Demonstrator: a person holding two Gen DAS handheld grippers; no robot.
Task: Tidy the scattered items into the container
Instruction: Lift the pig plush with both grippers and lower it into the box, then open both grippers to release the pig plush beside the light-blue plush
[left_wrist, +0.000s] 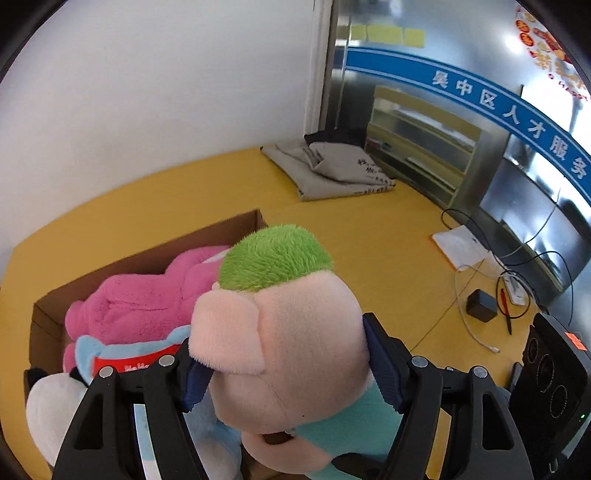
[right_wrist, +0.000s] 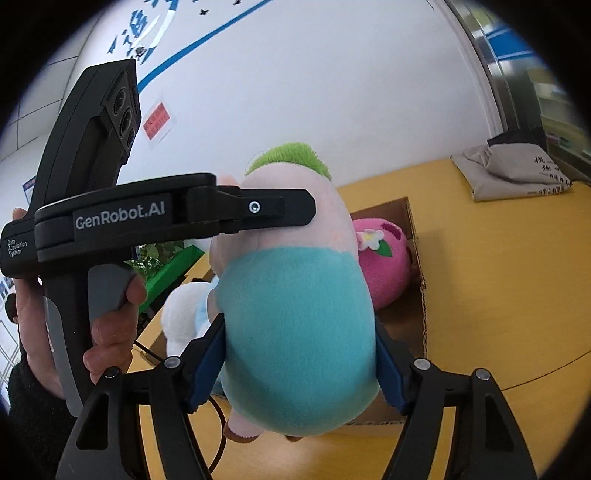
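Note:
A plush pig (left_wrist: 295, 332) with green hair, a pink head and a teal body hangs above the cardboard box (left_wrist: 147, 254). My left gripper (left_wrist: 284, 354) is shut on its head, the blue pads pressing both sides. My right gripper (right_wrist: 299, 354) is shut on the teal body (right_wrist: 295, 295). In the right wrist view a hand (right_wrist: 110, 332) holds the left gripper, whose finger (right_wrist: 266, 208) lies against the pig's head. Inside the box lie a pink plush (left_wrist: 147, 295), a blue plush (left_wrist: 110, 350) and a white one (left_wrist: 51, 406). The box wall (right_wrist: 413, 221) and the pink plush (right_wrist: 384, 266) show behind the pig.
The box stands on a yellow surface (left_wrist: 369, 240) by a white wall. Folded grey cloth (left_wrist: 332, 170) lies at the far corner. To the right are papers (left_wrist: 461, 247), cables, a black adapter (left_wrist: 482, 301) and a black device (left_wrist: 554, 369).

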